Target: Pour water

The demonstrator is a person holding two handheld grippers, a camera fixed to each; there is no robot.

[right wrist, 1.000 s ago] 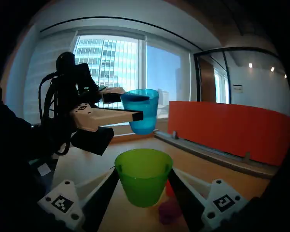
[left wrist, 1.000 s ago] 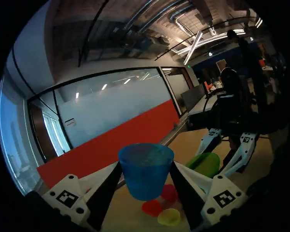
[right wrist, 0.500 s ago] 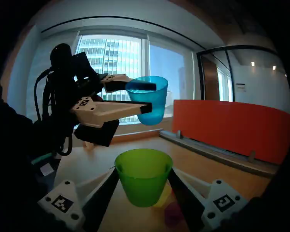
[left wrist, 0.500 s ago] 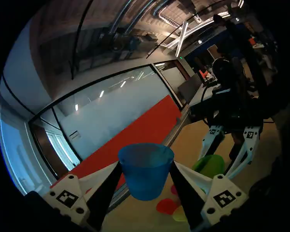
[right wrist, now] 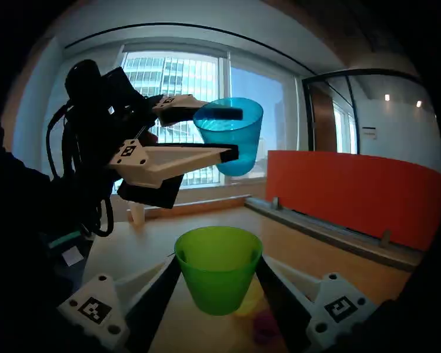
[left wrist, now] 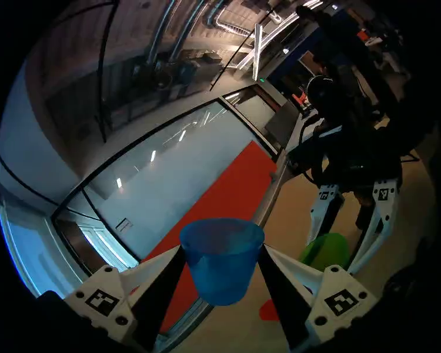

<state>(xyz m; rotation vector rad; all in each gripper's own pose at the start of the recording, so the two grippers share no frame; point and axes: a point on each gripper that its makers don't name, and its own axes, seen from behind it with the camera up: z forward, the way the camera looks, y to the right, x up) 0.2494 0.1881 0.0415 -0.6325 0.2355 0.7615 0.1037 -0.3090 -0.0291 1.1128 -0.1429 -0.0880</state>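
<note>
The right gripper point(right wrist: 219, 262) pinches the green cup point(right wrist: 219, 282) between both fingers. Above and beyond that cup, the left gripper point(right wrist: 237, 133) clamps a slightly tilted blue cup point(right wrist: 226, 141). If it tips further before lining up over the green cup, water could splash onto the table point(right wrist: 303, 244).

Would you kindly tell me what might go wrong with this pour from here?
1. In the right gripper view the blue cup hangs high above the green cup and seemingly beyond it, so a pour from there may miss and wet the table.
2. Both tapered cups are held only by side pressure from the left gripper and right gripper; tilting may let one slip.
</note>
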